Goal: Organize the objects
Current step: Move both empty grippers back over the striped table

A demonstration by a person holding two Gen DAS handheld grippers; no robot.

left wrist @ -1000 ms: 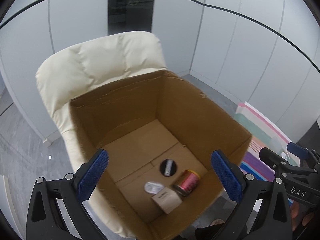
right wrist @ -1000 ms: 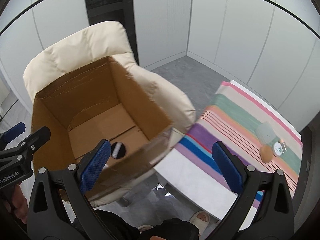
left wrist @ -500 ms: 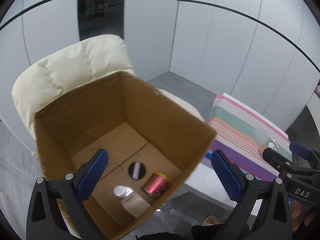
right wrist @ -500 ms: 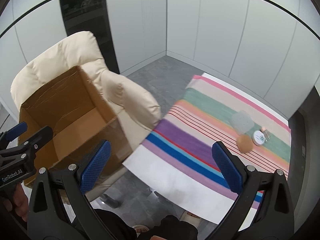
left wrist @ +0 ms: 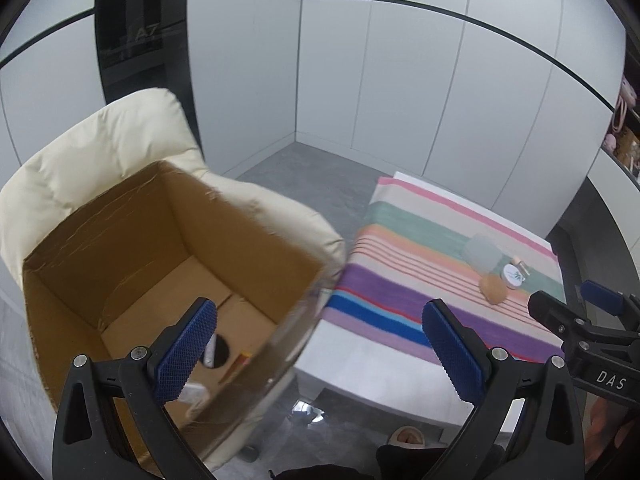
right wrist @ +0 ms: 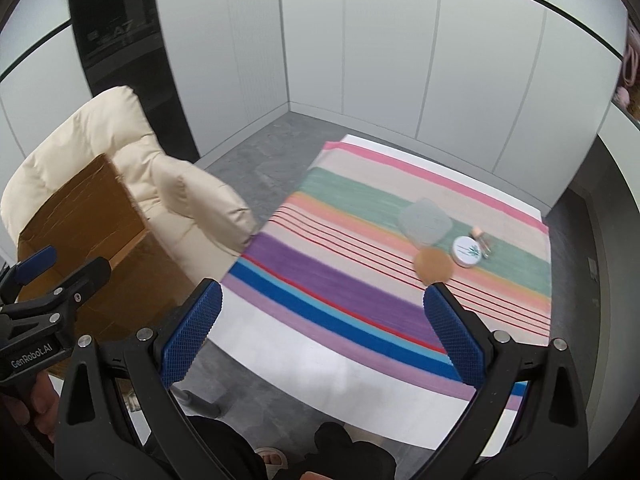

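Note:
An open cardboard box [left wrist: 168, 264] sits on a cream armchair [left wrist: 100, 152]; a black round item [left wrist: 216, 354] and other small things lie on its floor, partly hidden. On the striped tablecloth [right wrist: 360, 264] lie a pale green pad [right wrist: 425, 221], a tan round sponge [right wrist: 434, 265], a white round tin [right wrist: 469, 251] and a small bottle [right wrist: 482, 240]. They also show in the left wrist view, the tin [left wrist: 514, 276] among them. My left gripper [left wrist: 320, 348] is open and empty over the box's near edge. My right gripper [right wrist: 320, 328] is open and empty above the table's near side.
White wall panels and a dark column [left wrist: 144, 48] stand behind. Grey floor [right wrist: 260, 160] lies between the armchair and the table. The person's slippered foot [left wrist: 408, 436] is below. Shelves with pink items [left wrist: 624, 120] are at the far right.
Both grippers have swung right, away from the box and toward the striped table. The box has slid left in both views. Both stay open and empty.

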